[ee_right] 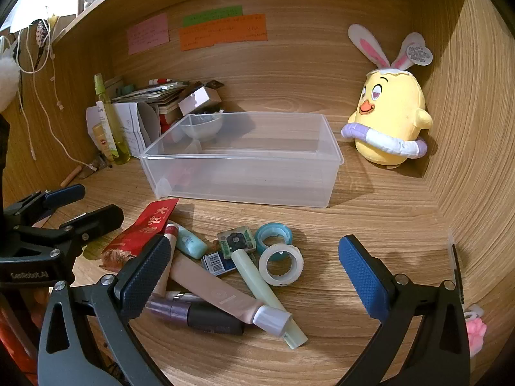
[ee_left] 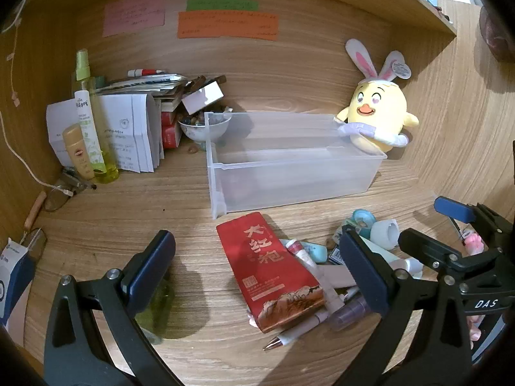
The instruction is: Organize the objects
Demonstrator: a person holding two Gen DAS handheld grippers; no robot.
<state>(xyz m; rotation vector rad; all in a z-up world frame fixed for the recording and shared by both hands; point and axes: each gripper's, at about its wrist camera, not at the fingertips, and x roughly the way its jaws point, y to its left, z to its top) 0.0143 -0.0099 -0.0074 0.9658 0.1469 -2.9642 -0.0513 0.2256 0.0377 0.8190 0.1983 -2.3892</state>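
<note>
A clear plastic bin (ee_left: 289, 173) (ee_right: 244, 173) stands empty on the wooden desk. In front of it lies a pile: a red tea packet (ee_left: 270, 270) (ee_right: 141, 231), a beige tube (ee_right: 219, 296), a pale green tube (ee_right: 257, 283), a dark purple tube (ee_right: 193, 313), a white tape roll (ee_right: 280, 265), a teal tape roll (ee_right: 273, 234) and a pen (ee_left: 296, 331). My left gripper (ee_left: 257, 273) is open just above the red packet. My right gripper (ee_right: 254, 276) is open over the pile and also shows in the left wrist view (ee_left: 450, 225).
A yellow plush chick (ee_left: 379, 112) (ee_right: 389, 119) sits right of the bin. Bottles (ee_left: 87, 119), papers (ee_left: 128, 128), a bowl (ee_left: 202, 128) and glasses (ee_left: 61, 193) crowd the back left. Shelf walls enclose the desk. A pink item (ee_right: 476, 331) lies at right.
</note>
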